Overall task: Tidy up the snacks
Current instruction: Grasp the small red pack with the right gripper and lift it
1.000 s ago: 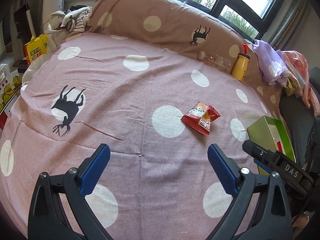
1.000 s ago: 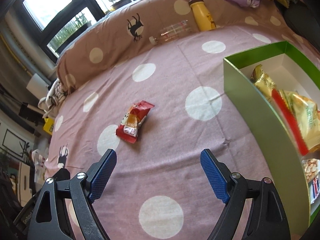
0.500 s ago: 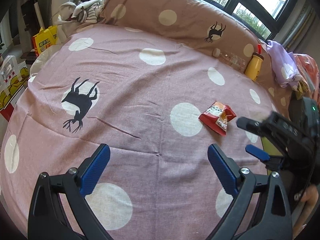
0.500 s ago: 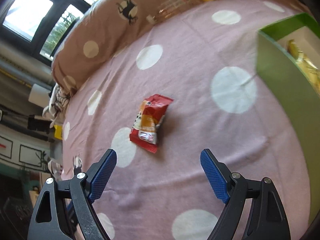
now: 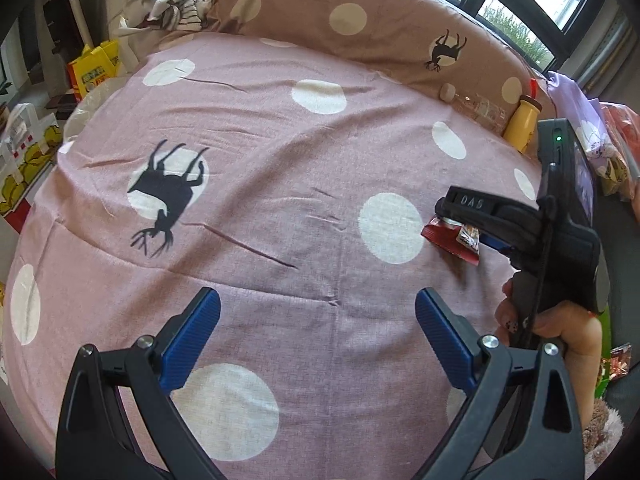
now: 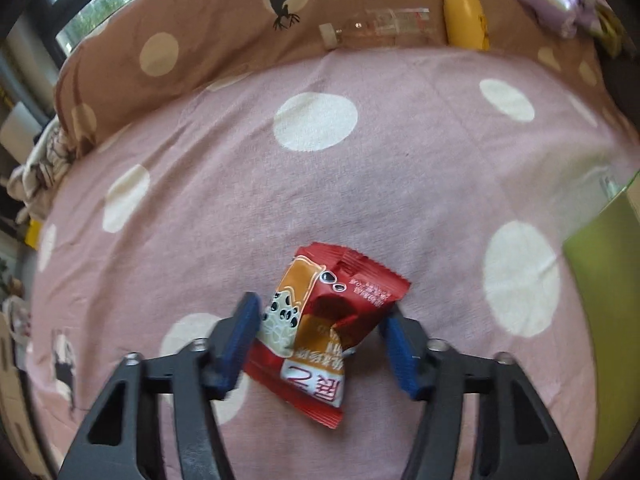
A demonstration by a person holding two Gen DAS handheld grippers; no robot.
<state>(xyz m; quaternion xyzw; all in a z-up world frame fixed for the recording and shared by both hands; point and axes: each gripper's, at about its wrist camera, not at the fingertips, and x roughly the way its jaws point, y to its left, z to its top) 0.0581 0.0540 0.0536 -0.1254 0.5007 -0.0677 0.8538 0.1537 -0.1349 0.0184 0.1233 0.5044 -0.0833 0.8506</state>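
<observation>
Red crinkly foil snack packet point(image 6: 328, 320) lies on the pink polka-dot bedsheet point(image 6: 360, 184), and the right gripper point(image 6: 320, 340) has it between its blue ribbed pads; the jaws are closing at this moment, the pads at or just beside the packet's two long edges, and the wrapper is already buckling in the middle. To do this well, I judge the squeeze should stay gentle and land on the packet's body rather than its thin crimped end, since slick foil could slide out or the contents could crush. Lifting straight up before swinging away would keep the sheet from being dragged along.

From the right wrist view, the green cardboard box point(image 6: 608, 280) stands at about 3 o'clock from the packet, well apart; that looks like the place to carry it. A yellow bottle point(image 6: 464, 16) and a clear plastic bottle point(image 6: 380, 28) rest at 12 o'clock against the brown dotted pillow point(image 6: 200, 28).

Seen from the left wrist view, the person's hand point(image 5: 560, 332) grips the right tool's handle at 3 o'clock, the tool tilted steeply down onto the packet. The left gripper point(image 5: 316, 336) hangs slack and wide apart over bare sheet, holding nothing, angled down at the bed.
</observation>
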